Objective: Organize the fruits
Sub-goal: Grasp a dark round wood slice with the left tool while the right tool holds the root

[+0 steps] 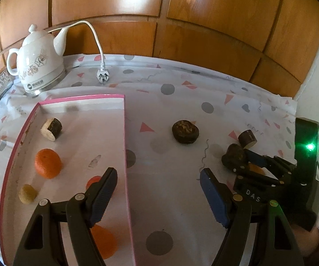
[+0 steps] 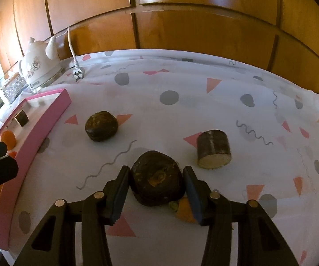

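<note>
**Right gripper clamps a dark fruit; left hovers open at the tray's edge**

Here the right gripper has its two pads pressed against the sides of a dark, lumpy fruit with an orange patch on its skin, so it is clamped on that piece, which sits on the patterned tablecloth. Just beneath it, toward five o'clock, a small orange fruit peeks out under the right-hand pad. From the clamped piece, a brown cut log-shaped piece with a pale end lies near at two o'clock, and another dark round fruit lies at ten o'clock, well apart.

The left gripper hangs with its jaws wide apart and nothing between them, straddling the right wall of the pink-rimmed tray. Inside the tray, as the left wrist view has it, a cut log piece lies at eleven o'clock from the gripper, a whole orange at nine o'clock, a small tan fruit toward eight o'clock, a red-orange fruit half hidden behind the left pad, and another orange below that finger.

Far off at eleven o'clock stands a white kettle, its plug lying loose on the cloth beside it.
</note>
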